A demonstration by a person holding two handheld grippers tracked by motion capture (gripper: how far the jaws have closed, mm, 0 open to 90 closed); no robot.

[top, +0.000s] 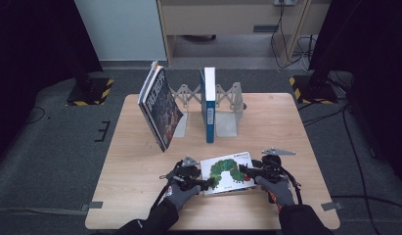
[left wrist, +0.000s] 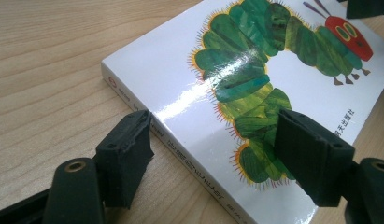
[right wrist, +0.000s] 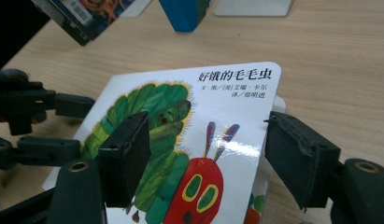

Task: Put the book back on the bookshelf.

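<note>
Nearest to us, our two black-sleeved forearms come in over the near edge of the pale wooden surface (top: 140, 196), each gloved hand carrying one black two-jaw gripper. Between them lies one flat white picture book with a green caterpillar on its cover (top: 226, 172), face up near the front edge, a little right of centre. Our left gripper (top: 202, 183) sits at the book's left edge with its jaws spread: one jaw is just beside the spine, down on the wood, the other hangs over the caterpillar's body, and neither pad presses on the cover. Our right gripper (top: 243, 170) is at the book's right edge, its jaws also spread, one above the cover near the red head and one out past the edge; whether either pad touches the book we cannot tell. Farther back we count two more books: one dark-covered book (top: 159, 108) leaning tilted at the left, and one blue and white book (top: 208, 104) standing upright in one grey metal expanding book rack (top: 227, 115) that rests on the surface. Beyond the far edge we see grey carpeted floor (top: 52, 142), two black stands on yellow-and-black striped bases, and light wooden furniture with loose cables by the wall.
</note>
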